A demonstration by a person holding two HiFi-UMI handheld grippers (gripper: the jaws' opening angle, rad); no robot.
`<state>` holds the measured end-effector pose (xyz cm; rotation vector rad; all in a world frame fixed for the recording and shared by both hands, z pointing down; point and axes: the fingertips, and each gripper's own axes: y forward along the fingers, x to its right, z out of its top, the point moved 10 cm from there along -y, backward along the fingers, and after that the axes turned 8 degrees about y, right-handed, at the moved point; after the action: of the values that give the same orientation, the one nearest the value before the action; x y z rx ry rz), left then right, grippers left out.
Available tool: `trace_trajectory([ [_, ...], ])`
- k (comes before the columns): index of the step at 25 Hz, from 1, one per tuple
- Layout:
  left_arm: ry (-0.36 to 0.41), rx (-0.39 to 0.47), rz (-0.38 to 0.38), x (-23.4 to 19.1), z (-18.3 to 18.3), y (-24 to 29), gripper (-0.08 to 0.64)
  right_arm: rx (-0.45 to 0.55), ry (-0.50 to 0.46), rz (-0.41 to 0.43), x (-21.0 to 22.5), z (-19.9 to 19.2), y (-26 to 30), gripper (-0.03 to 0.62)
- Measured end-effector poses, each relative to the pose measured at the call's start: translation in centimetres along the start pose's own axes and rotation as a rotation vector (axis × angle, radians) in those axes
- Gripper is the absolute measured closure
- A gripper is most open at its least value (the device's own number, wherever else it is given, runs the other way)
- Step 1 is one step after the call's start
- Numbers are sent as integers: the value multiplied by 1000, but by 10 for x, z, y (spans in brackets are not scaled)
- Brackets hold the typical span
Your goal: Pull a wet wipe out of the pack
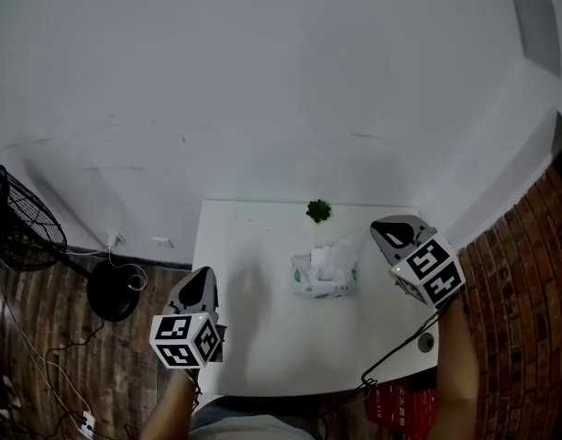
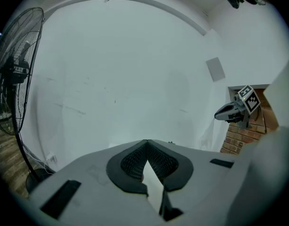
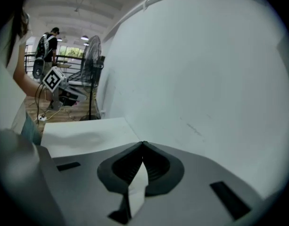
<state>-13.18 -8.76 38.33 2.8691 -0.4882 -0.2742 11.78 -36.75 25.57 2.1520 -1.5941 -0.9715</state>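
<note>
Wet-wipe pack [image 1: 325, 276], one only, green and white with a crumpled white wipe bunched out of its top, sits on the white table [image 1: 262, 337] towards the back. Two grippers flank it without touching: left gripper [image 1: 202, 280] and right gripper [image 1: 391, 231], both clenched on nothing.

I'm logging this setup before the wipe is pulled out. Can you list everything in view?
white rectangular table: one, white, against the wall.
green-and-white soft pack of wet wipes: one, mid-table.
crumpled white wipe: one, sticking up from the pack's top.
small dark green leafy object: one, at the table's far edge.
black standing fan: one, on the wooden floor at left.
red box: one, partly seen, below the table's near right corner.
grey wall panel: one, on the upper right wall.
left gripper: one, grey, over the table's left edge, jaws shut, empty.
right gripper: one, grey, right of the pack, jaws shut, empty.
</note>
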Motion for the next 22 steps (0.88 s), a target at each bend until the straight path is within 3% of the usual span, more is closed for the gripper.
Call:
trace_trajectory([
  [5, 0, 27, -23, 8, 17, 10, 560, 178, 231, -208, 0, -1, -33, 591],
  [12, 35, 61, -93, 28, 39, 25, 560, 403, 598, -413, -23, -23, -65, 591],
  [18, 120, 92, -155, 46, 67, 38, 560, 486, 663, -633, -55, -49, -81, 591],
  [22, 161, 110, -187, 57, 82, 46, 560, 506, 709, -705, -72, -63, -86, 591],
])
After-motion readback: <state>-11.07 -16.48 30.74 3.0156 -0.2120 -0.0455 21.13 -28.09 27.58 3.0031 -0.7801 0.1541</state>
